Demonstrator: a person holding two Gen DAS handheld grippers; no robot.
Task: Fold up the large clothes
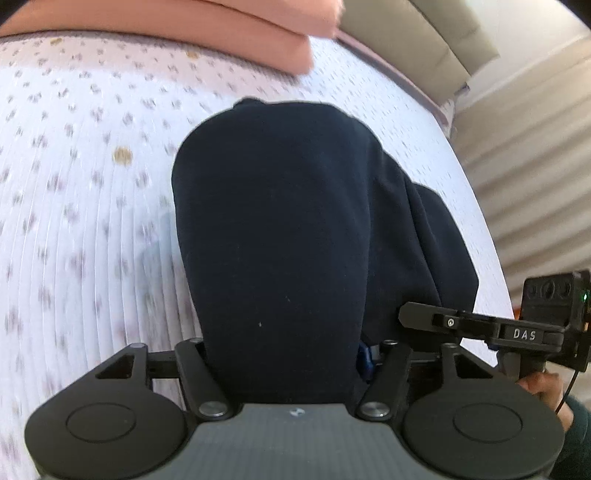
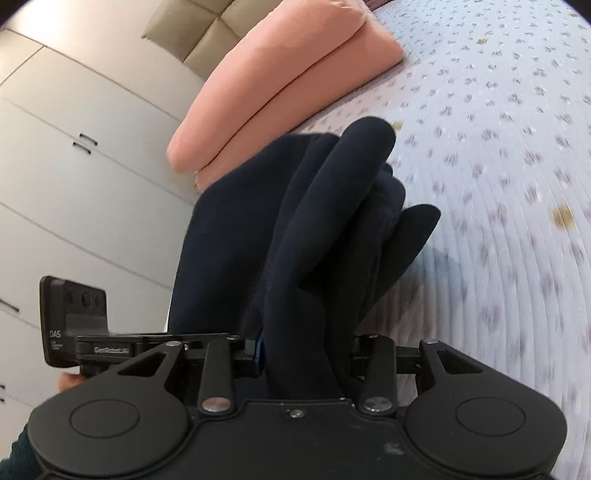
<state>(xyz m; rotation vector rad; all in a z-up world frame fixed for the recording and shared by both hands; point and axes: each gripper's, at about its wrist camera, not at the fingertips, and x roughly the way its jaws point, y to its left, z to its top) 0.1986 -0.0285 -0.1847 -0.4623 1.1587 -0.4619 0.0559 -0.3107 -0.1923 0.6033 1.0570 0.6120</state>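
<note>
Lowering the dark garment (image 1: 280, 229) onto the bedspread (image 1: 92, 177): left gripper (image 1: 284, 365) and right gripper (image 2: 306, 354) each clamped on cloth (fingertips hidden); keep both level; release only once flat.

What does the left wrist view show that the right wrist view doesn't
Only the left wrist view shows the bed's far edge and pale slatted panels beyond it. Only the right wrist view shows white cupboard doors with dark handles. Both show the dark navy garment bunched between the fingers of that view's tool, the flower-print bedspread, the folded peach bedding, a padded beige headboard and, at the side, the other tool's camera mount.
</note>
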